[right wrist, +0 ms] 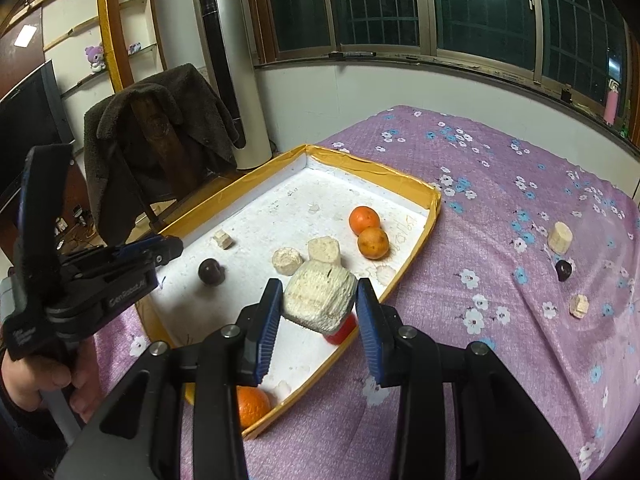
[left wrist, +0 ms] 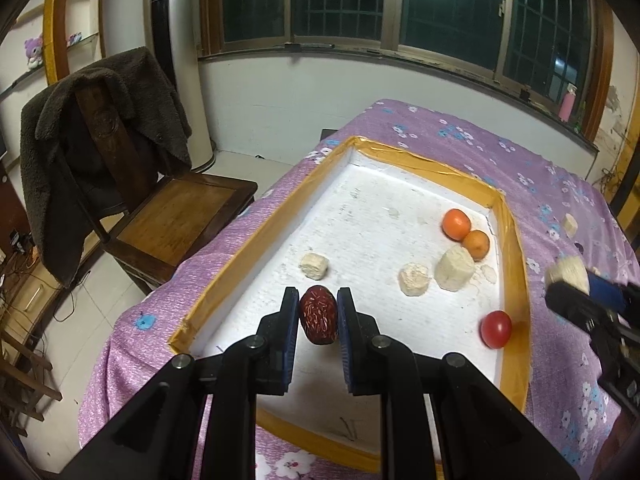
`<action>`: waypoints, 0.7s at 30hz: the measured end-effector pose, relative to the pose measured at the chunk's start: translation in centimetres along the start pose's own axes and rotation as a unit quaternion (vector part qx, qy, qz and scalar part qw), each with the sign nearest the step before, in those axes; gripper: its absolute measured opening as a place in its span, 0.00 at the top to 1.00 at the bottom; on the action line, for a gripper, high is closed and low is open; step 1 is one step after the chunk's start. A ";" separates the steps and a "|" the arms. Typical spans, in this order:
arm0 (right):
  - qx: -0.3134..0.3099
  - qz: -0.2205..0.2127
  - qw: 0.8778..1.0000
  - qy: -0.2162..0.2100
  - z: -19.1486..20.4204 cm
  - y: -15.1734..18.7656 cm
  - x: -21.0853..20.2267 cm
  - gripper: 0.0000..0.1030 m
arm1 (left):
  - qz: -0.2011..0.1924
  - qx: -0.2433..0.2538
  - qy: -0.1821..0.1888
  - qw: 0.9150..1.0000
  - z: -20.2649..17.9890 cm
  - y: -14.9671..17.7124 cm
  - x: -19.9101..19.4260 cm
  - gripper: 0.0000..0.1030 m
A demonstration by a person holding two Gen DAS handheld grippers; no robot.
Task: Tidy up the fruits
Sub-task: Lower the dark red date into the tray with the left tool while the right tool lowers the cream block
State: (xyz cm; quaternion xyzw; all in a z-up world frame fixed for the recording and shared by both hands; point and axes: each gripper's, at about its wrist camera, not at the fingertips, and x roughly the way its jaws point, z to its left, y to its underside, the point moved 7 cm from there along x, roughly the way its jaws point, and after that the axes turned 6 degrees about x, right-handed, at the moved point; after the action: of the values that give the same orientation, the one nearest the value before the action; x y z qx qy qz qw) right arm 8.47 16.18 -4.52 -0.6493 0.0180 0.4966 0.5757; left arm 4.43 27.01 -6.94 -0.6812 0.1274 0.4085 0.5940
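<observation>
Left gripper [left wrist: 318, 312]: pinching a red date [left wrist: 319, 315] between its pads, over the near-left part of the tray [left wrist: 208, 292]; date's long axis runs along the fingers.
Right gripper [right wrist: 318, 304]: clamped on a large pale chunk [right wrist: 320, 300], above the tray's near-right edge.
Key relation: both loads hang over the tray floor, so release is straight down; the cherry tomato [left wrist: 496, 329] lies directly beneath the right load.
Nearer arm: the left, for open floor.
In tray: three oranges, three pale chunks, one tomato.
On cloth [right wrist: 500, 184]: two pale chunks, one dark fruit [right wrist: 563, 269].
</observation>
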 end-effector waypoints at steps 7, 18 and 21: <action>0.003 0.003 1.000 0.010 -1.0 -1.5 1.3 0.62 | 0.005 0.012 0.008 1.000 -1.1 0.0 0.6 0.83; 0.005 0.014 1.000 0.015 -1.8 -2.4 3.4 0.62 | 0.002 -0.009 -0.012 1.000 1.0 -1.6 1.2 0.83; 0.006 0.022 1.000 0.013 -1.9 -2.2 4.0 0.62 | 0.004 -0.011 -0.018 1.000 1.4 -1.7 1.5 0.83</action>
State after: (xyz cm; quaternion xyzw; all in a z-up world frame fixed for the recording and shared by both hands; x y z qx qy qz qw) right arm 12.94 17.66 -5.86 -0.6518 0.0430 0.5003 0.5684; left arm 5.91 29.23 -6.71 -0.6798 0.1148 0.4243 0.5870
